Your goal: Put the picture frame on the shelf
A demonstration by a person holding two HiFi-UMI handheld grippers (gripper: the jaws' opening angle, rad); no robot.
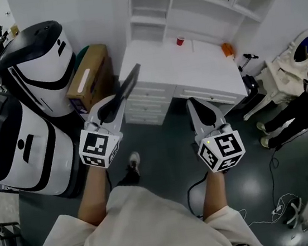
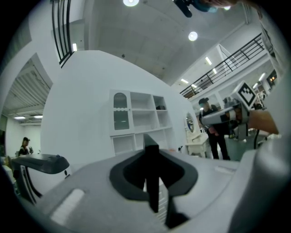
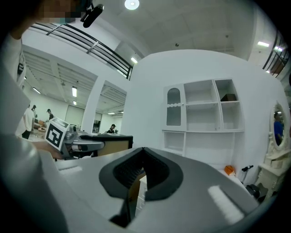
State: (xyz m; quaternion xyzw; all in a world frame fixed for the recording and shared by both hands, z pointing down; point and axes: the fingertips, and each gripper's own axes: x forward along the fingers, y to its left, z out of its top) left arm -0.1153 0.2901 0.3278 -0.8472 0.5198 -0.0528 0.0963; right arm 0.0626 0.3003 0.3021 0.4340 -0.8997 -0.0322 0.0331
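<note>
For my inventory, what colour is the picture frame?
Black; the picture frame shows best in head view.

Dark glossy floor (image 1: 162,141); white desk (image 1: 203,65); cardboard box (image 1: 88,77); white walls (image 1: 100,14); ceiling lights (image 3: 132,4).

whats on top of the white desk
A red cup near the back and an orange object near its right edge. The picture frame in the left gripper covers the desk's near-left corner.

picture frame (image 1: 128,87): smooth, matt black. shelf (image 1: 154,17), 12 o'clock: smooth white painted finish. box (image 1: 87,72), 10 o'clock: matt brown cardboard. floor (image 1: 163,146): dark grey, glossy. machine shells (image 1: 39,61), 9 o'clock: glossy white-and-black plastic. right gripper (image 3: 142,151): matt grey plastic, ribbed black lining.
</note>
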